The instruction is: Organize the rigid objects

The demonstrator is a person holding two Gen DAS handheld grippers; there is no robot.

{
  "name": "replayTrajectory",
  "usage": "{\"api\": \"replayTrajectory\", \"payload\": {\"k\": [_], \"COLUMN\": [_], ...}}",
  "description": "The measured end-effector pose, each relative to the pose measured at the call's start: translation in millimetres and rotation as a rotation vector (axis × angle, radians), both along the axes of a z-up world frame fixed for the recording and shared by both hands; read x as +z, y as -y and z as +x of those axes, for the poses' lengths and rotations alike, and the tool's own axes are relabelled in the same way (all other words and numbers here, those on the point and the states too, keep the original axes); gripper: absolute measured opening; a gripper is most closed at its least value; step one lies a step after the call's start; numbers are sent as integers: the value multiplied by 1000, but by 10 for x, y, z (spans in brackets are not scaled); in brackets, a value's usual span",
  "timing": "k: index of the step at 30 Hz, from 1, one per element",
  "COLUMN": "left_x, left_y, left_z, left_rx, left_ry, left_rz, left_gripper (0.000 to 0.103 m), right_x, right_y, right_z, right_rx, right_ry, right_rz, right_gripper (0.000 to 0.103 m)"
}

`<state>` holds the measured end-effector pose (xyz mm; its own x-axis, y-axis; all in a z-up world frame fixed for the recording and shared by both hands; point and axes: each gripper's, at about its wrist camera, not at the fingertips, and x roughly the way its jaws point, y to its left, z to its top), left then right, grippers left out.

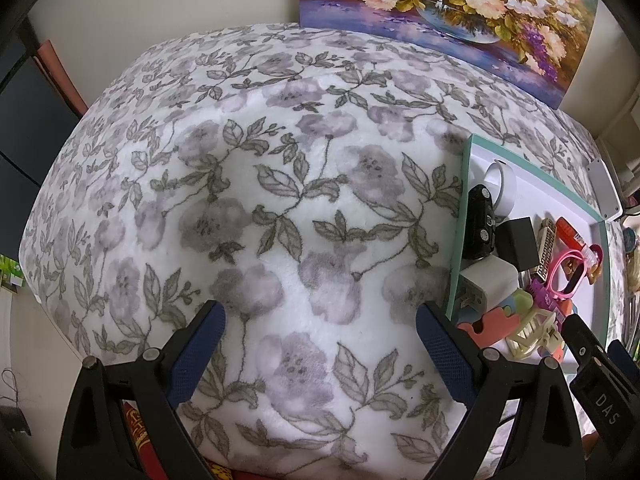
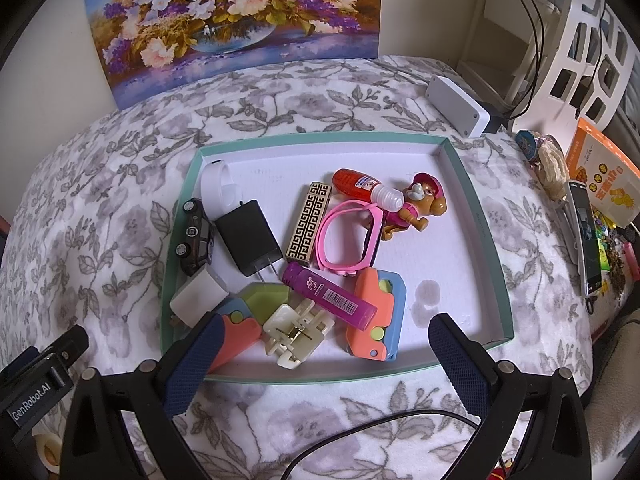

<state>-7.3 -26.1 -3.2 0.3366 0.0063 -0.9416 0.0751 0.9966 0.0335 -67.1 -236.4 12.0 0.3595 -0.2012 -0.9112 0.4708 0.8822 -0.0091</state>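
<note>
Left wrist view: a surface covered by a white plush blanket (image 1: 280, 208) printed with grey-lilac flowers fills the frame; a flower painting (image 1: 448, 12) leans on the cream wall at the far side. The left tool (image 1: 320, 320) hangs over bare blanket with its blue-padded fingers spread wide and nothing between them. To its right lies a shallow teal-rimmed box lid (image 1: 460, 216), its near-left corner just beside the tool's right finger. The crowded left side of the lid shows a black toy car (image 1: 480, 228), a black charger (image 1: 518, 240), a white charger (image 1: 486, 280) and a cream hair claw (image 1: 532, 328). The black body of the other tool cuts in at the lower right.

Right wrist view: same blanket, painting at far left, a white slotted rack (image 2: 580, 52) and cables at far right. The lid sits centred. The right tool (image 2: 324, 340) is over its near edge, fingers wide apart and empty. The left finger covers part of a coral puzzle piece (image 2: 236, 332); the right finger stands over the bare white floor of the lid. Between the fingers lie the hair claw and a purple lighter (image 2: 328, 296) resting on a coral-and-blue puzzle block (image 2: 376, 320). Farther in: a patterned harmonica (image 2: 308, 220), a pink watch strap (image 2: 348, 236), a red bottle (image 2: 364, 188), a toy dog (image 2: 416, 208), a white ring (image 2: 218, 184). A white box (image 2: 458, 108) sits on the blanket beyond the far-right corner. A black cable (image 2: 380, 428) crosses the near blanket.
</note>
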Motion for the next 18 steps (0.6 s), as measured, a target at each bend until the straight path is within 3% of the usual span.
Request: {"api": "replayTrajectory", "payload": {"k": [18], "left_x": [68], "left_y": [-2], "left_z": [-6], "left_rx": [17], "left_ry": [27], "left_rz": [-32], "left_gripper": [96], "right_x": [-17], "right_y": [-2], "right_z": [3], "right_rx": [4], "right_ry": [-8], "right_rz": [2], "right_gripper": [103]}}
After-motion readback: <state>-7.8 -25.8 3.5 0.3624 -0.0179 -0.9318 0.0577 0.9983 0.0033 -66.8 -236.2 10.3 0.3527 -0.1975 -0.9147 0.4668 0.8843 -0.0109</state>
